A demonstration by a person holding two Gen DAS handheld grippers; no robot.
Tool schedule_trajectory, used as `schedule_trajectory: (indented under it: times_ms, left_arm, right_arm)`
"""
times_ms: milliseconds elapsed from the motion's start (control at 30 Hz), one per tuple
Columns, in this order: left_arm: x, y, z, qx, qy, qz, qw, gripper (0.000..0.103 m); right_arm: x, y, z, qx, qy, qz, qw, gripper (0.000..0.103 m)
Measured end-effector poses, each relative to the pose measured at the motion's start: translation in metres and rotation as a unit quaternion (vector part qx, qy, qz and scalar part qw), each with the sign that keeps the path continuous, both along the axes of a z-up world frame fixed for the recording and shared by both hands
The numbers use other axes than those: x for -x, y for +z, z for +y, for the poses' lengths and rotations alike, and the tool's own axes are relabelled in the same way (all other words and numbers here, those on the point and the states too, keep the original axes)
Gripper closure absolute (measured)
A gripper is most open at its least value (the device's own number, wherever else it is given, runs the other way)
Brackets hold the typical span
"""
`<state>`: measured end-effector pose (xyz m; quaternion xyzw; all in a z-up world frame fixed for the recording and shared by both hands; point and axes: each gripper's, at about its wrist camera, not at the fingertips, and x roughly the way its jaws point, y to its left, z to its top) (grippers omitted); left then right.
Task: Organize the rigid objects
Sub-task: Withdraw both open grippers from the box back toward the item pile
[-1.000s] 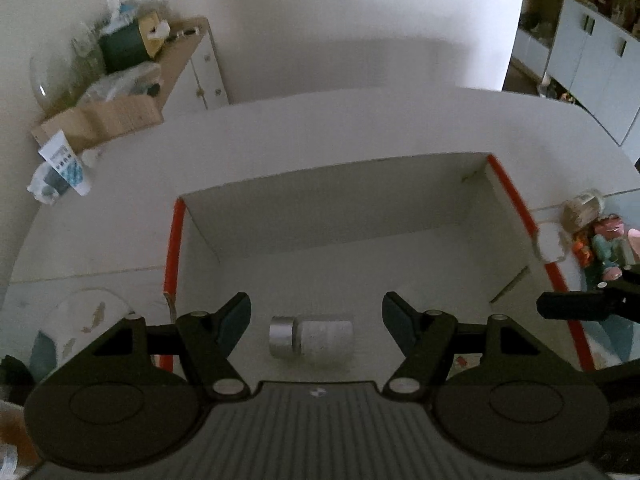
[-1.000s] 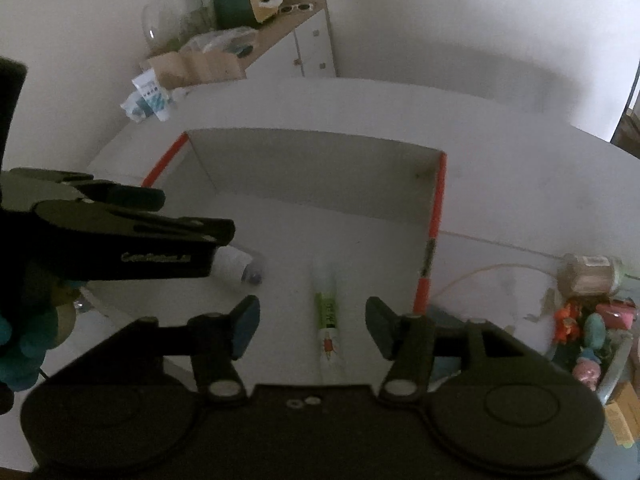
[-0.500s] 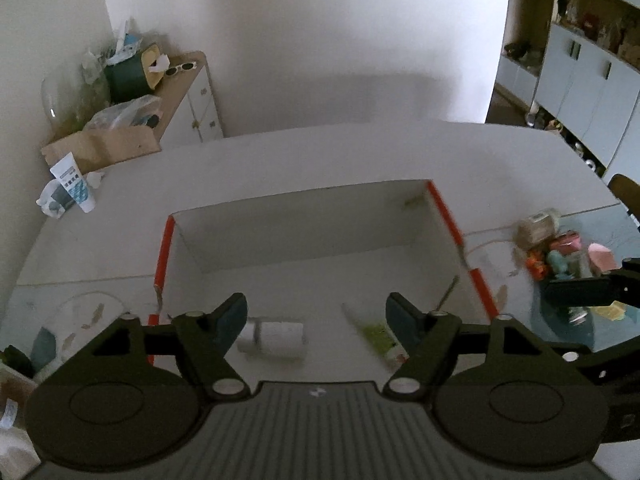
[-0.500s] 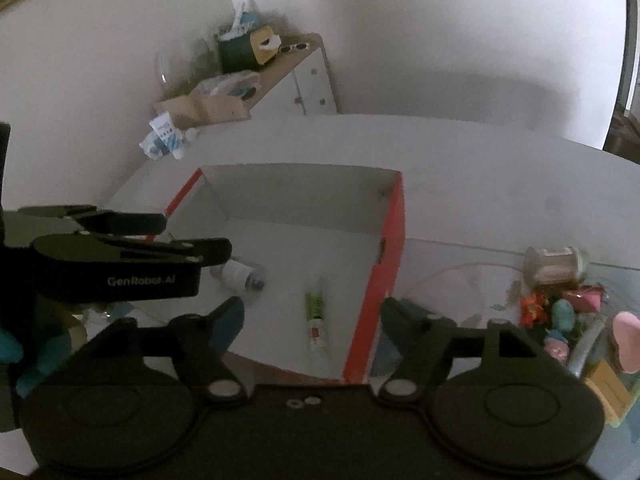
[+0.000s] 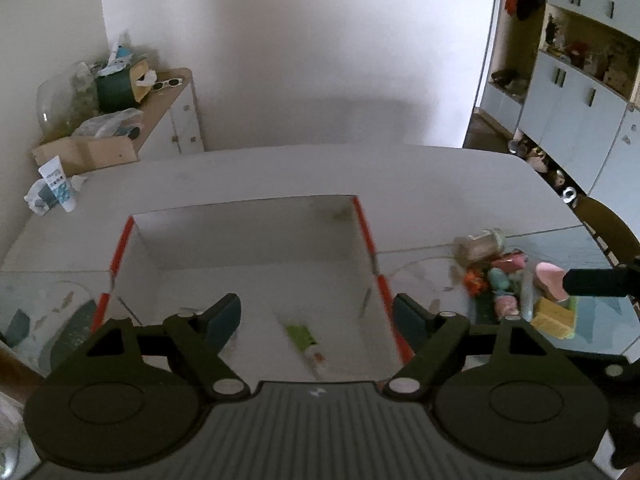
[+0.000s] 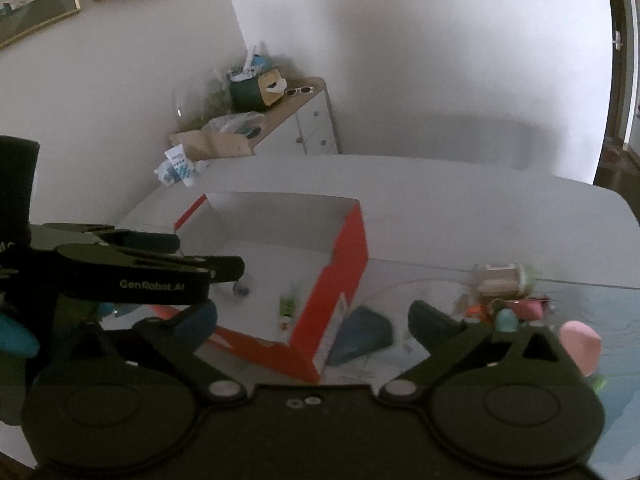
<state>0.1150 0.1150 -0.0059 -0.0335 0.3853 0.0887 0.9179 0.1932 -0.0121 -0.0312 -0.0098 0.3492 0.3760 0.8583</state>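
- Both grippers are empty; the left gripper (image 5: 316, 316) has its jaws wide apart over the near part of the box (image 5: 256, 204); the right gripper (image 6: 312, 320) is just as wide, held above the box's near red corner and the tabletop (image 6: 460, 216) beside it.
- Already in the box: a green tube (image 5: 302, 336) lying on the floor, long axis running from near to far with a slight slant; a small roll (image 6: 241, 289) shows in the right view, mostly hidden behind the left gripper.
- Still to sort: the pile (image 5: 512, 280) of small things on the tabletop, just outside the box's right wall; a clear jar (image 5: 480, 242) lies on its side at the pile's far edge, long axis roughly across the view; a pink piece (image 6: 580, 346) sits at the pile's near right.
- The relation that counts: the pile lies to the right of both grippers and ahead; in the right view it starts just past the right finger, so I judge the right gripper the nearer and the natural one to reach it.
- The pile is blurred and tightly packed; picking one thing without nudging its neighbours looks the likely difficulty.
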Motion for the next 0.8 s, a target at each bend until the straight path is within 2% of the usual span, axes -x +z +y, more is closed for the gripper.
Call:
schedule_trajectory:
  times_ms: [200,367,667,800]
  left_arm:
    - [0.003,-0.002,-0.036,-0.003,-0.013,-0.012,0.9998,0.020]
    - [0.001,-0.007,-0.069,-0.007,-0.029,-0.021,0.9993,0.020]
    - [-0.021,-0.037,-0.124,0.004,-0.061,-0.005,0.9981,0.020]
    - [-0.033,-0.054,-0.148,0.004,-0.077,0.004,0.9970,0.020]
  right_arm:
    - [0.003,-0.003,-0.049,-0.020,-0.015,-0.003,1.000,0.001]
    - [-0.003,-0.012,-0.094,-0.020,-0.049,0.001,0.999,0.001]
    - [-0.024,-0.040,-0.152,0.015,-0.100,-0.002,0.995,0.001]
    - [-0.034,-0.055,-0.168,0.037,-0.097,-0.006,0.995,0.001]
